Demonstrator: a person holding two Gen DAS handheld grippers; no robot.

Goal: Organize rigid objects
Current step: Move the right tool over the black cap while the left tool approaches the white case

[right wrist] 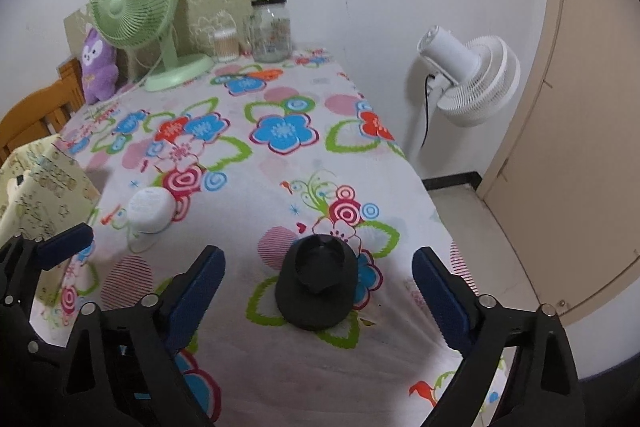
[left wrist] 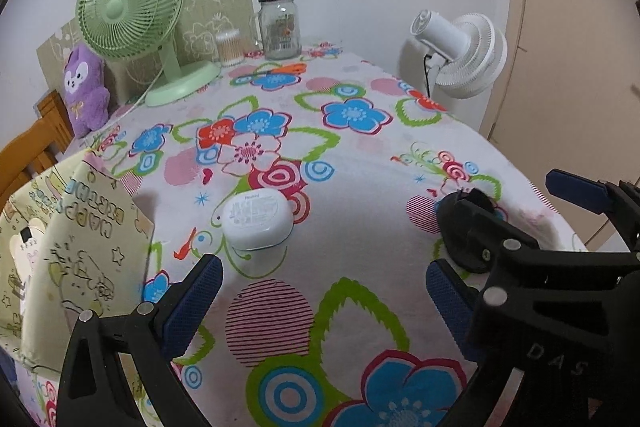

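A small white rounded case (left wrist: 256, 223) lies on the flowered tablecloth, just beyond my open left gripper (left wrist: 324, 299). It also shows in the right wrist view (right wrist: 150, 210) at the left. A black round object with a raised cup-like top (right wrist: 320, 283) sits on the cloth between the fingers of my open right gripper (right wrist: 320, 291), touching neither finger. The left wrist view shows this black object (left wrist: 468, 227) at the right, partly hidden by the right gripper's frame. Both grippers are empty.
A pale green paper gift bag (left wrist: 68, 259) stands at the table's left edge. At the back stand a green desk fan (left wrist: 132, 7), a purple plush (left wrist: 84, 91), a cotton-swab box (left wrist: 230, 47) and a glass jar (left wrist: 279, 27). A white floor fan (right wrist: 468, 83) stands to the right of the table.
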